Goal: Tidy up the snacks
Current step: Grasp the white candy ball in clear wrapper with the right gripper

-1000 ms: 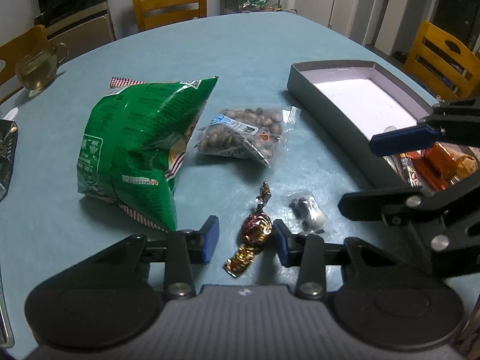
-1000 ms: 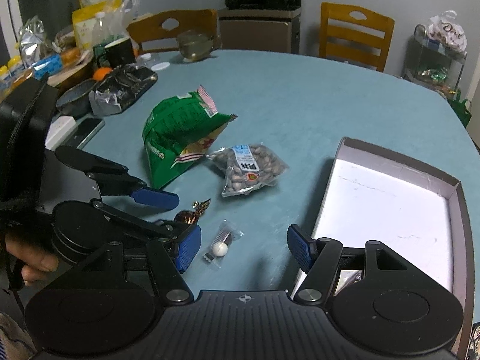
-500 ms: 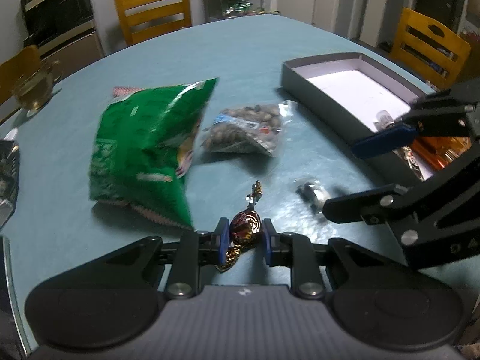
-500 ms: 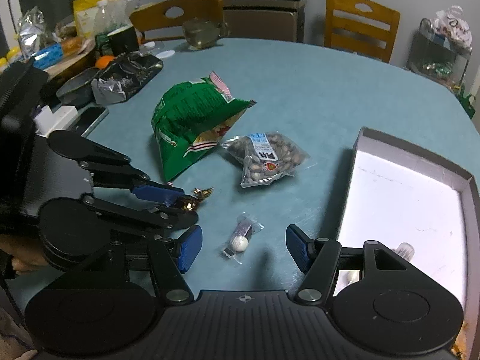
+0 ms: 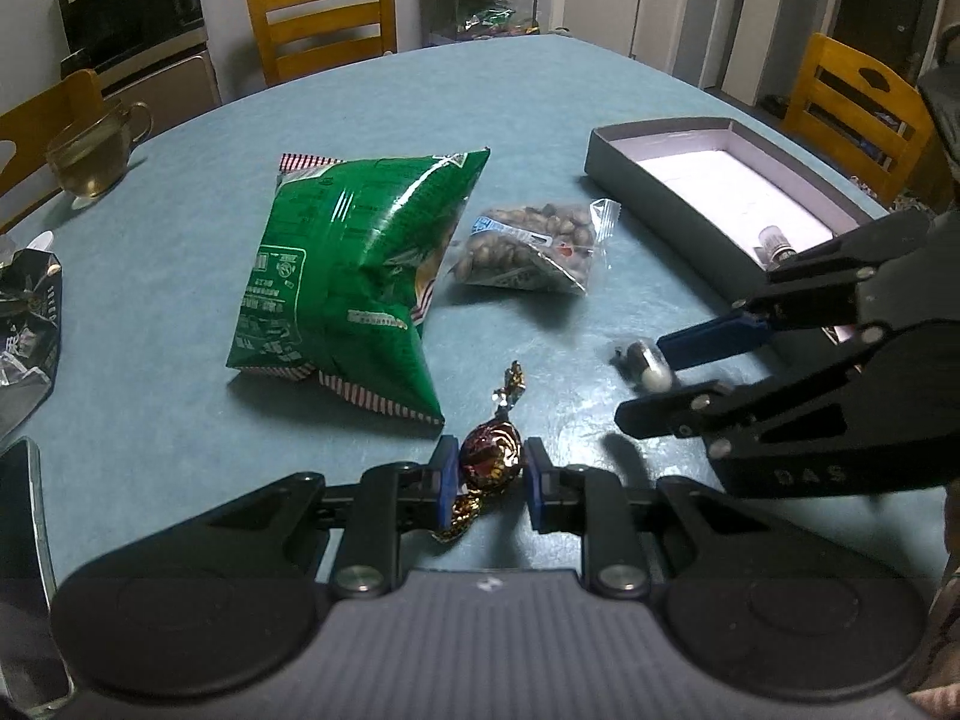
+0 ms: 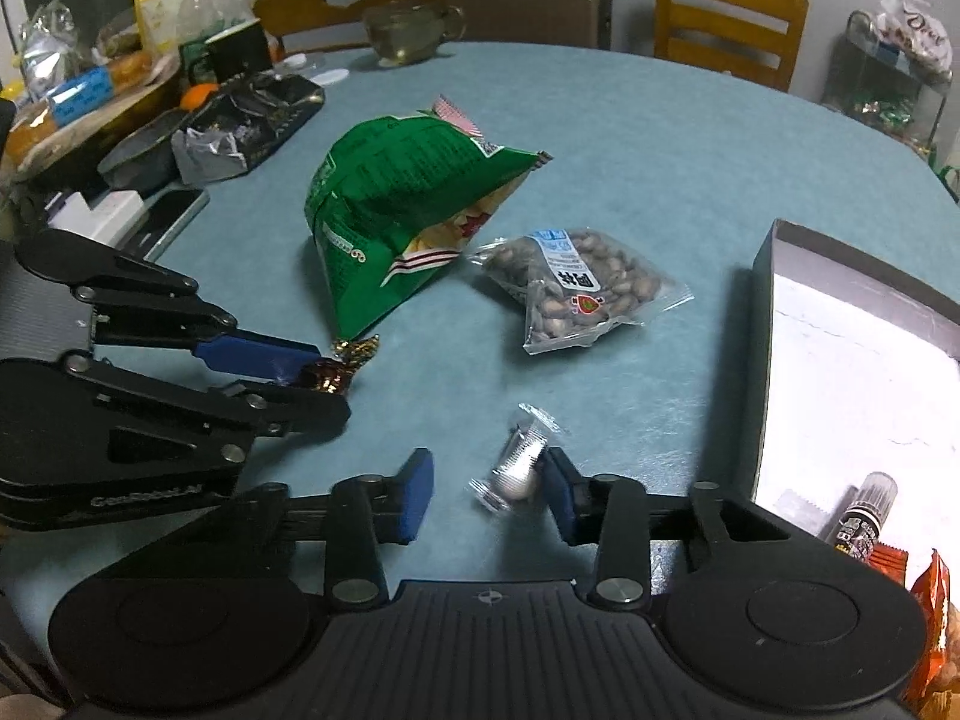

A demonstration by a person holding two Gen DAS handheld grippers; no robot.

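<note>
A: Since a second ago, your left gripper (image 5: pixel 489 477) has shut on the foil-wrapped chocolate (image 5: pixel 489 459), which lay loose on the tabletop (image 5: pixel 540 120) between wider pads.

B: And your right gripper (image 6: pixel 487 489)?

A: Jaws closing. The small clear-wrapped candy (image 6: pixel 516 471) sits between them, against the right pad (image 6: pixel 561 495); the left pad (image 6: pixel 414 489) stands apart from it. Not gripped.

B: Other snacks?

A: Green chip bag (image 5: pixel 360 276) lies mid-tabletop, the peanut packet (image 5: pixel 531 249) just beside it. The grey box (image 5: pixel 648 180) sits to your right, with a small bottle (image 6: pixel 864 510) and orange packets (image 6: pixel 930 618) at its near end.
</note>
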